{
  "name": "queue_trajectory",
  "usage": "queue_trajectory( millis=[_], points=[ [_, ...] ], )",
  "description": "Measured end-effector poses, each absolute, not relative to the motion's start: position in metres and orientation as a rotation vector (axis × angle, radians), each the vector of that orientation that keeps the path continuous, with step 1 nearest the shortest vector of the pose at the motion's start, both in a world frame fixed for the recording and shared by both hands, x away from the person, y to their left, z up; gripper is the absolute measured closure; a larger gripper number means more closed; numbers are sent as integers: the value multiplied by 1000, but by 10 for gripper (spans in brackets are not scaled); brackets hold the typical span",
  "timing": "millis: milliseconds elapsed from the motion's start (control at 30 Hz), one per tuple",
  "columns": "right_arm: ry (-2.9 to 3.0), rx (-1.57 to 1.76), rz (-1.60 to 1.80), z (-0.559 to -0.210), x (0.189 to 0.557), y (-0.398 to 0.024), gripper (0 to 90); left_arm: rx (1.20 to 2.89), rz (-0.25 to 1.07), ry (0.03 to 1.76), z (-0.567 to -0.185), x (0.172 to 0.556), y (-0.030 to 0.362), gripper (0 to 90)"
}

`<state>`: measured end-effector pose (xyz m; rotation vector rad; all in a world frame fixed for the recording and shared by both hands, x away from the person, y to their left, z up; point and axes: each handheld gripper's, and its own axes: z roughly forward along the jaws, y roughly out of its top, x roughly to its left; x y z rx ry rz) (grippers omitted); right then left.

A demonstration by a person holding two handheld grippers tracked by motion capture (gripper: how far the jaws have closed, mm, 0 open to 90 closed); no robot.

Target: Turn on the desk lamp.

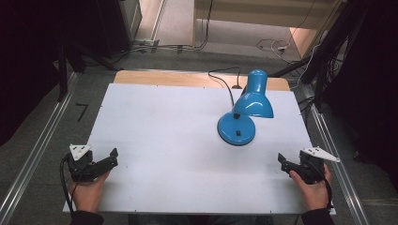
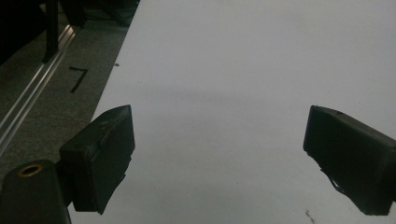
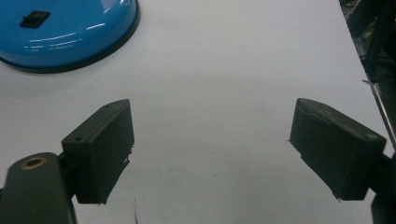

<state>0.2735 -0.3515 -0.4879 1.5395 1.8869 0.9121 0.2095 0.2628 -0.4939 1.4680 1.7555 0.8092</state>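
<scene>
Overhead, a white table (image 1: 178, 140) fills the middle of the high view, with a person's two hands entering from the bottom edge, each holding a black two-jaw gripper. A blue desk lamp (image 1: 244, 110) stands on the right half of the table, toward the far side. Its round base rests flat on the white surface and carries a small black switch (image 1: 238, 133); its shade leans over the base, and a black cord (image 1: 225, 82) runs from it to the table's far edge.

The left gripper (image 1: 111, 157) sits near the front left corner of the table, well apart from the lamp. Its jaws stand wide apart with nothing between them, over bare white surface in the left gripper view.

The right gripper (image 1: 283, 161) sits near the front right corner, closer to the lamp but not touching it. Its jaws are also spread wide and empty. In the right gripper view, the lamp's base shows at the upper left, beyond the jaws.
</scene>
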Motion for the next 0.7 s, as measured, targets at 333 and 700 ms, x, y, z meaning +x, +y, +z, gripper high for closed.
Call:
queue_trajectory(
  millis=[333,700],
  points=[
    [1897,1545,966,-483,284,-342,132,1474,807,1759,-495,209,263,97],
    [1910,1532,1004,-480,294,-327,132,1474,799,1758,-495,209,264,97]
  ],
)
